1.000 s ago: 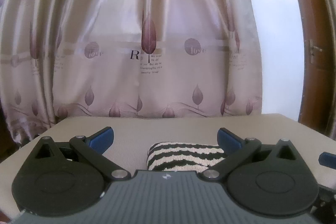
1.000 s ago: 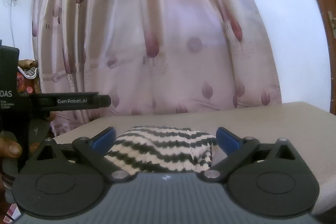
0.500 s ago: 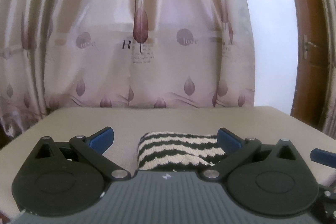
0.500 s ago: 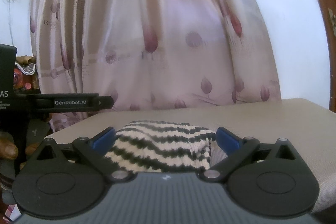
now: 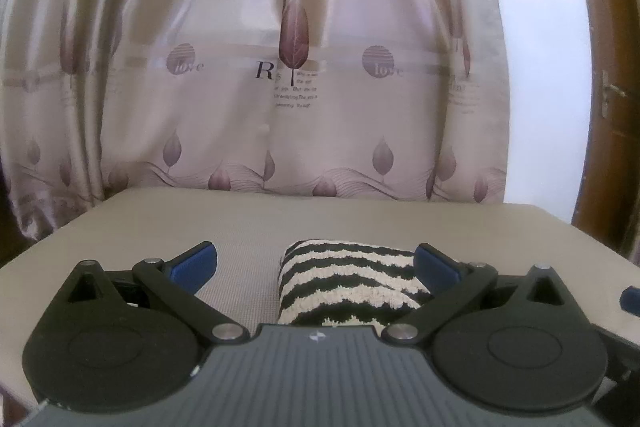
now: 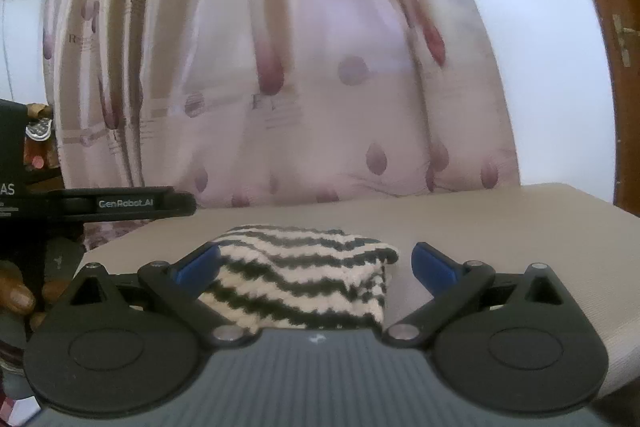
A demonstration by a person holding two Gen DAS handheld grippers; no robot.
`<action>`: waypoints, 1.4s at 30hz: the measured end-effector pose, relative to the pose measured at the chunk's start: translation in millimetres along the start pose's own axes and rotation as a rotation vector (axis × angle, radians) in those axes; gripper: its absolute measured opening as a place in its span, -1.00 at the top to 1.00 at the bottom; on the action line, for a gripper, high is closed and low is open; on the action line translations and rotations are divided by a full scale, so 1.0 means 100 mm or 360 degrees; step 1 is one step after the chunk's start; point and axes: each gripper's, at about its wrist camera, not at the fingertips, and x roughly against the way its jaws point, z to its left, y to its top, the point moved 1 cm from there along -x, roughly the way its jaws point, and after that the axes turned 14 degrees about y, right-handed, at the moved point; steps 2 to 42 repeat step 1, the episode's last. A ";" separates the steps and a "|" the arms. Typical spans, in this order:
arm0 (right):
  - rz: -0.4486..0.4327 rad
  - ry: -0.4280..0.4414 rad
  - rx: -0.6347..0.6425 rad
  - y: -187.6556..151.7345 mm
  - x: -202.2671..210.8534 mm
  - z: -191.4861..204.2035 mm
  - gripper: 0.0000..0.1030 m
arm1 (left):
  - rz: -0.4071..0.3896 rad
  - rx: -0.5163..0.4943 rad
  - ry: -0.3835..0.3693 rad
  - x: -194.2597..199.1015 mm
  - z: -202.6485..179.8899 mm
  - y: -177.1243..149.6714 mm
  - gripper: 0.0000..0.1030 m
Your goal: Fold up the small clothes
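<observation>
A small black-and-white zigzag-striped knitted cloth (image 5: 348,279) lies folded into a compact bundle on the beige table (image 5: 280,223). My left gripper (image 5: 316,263) is open and empty, just in front of the bundle, whose right end is beside the right blue fingertip (image 5: 434,261). In the right wrist view the same cloth (image 6: 304,279) lies between the spread fingers of my right gripper (image 6: 316,261), which is open and empty. The cloth's left part is hidden behind the left blue fingertip (image 6: 198,261). The left gripper's body (image 6: 100,205) shows at the left edge.
A beige curtain (image 5: 288,47) with purple leaf prints hangs behind the table's far edge. A white wall and a brown wooden door (image 5: 612,87) stand at the right. A blue fingertip of the right gripper (image 5: 630,301) shows at the right edge.
Both views shift slightly between frames. The folded cloth stays in place on the table. Both grippers stay open.
</observation>
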 end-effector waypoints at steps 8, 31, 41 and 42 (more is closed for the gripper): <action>-0.0001 -0.0008 0.0006 0.00 0.00 0.00 -0.99 | -0.0013 -0.0006 0.0009 0.01 0.00 0.00 -1.00; -0.0001 -0.0008 0.0006 0.00 0.00 0.00 -0.99 | -0.0013 -0.0006 0.0009 0.01 0.00 0.00 -1.00; -0.0001 -0.0008 0.0006 0.00 0.00 0.00 -0.99 | -0.0013 -0.0006 0.0009 0.01 0.00 0.00 -1.00; -0.0001 -0.0008 0.0006 0.00 0.00 0.00 -0.99 | -0.0013 -0.0006 0.0009 0.01 0.00 0.00 -1.00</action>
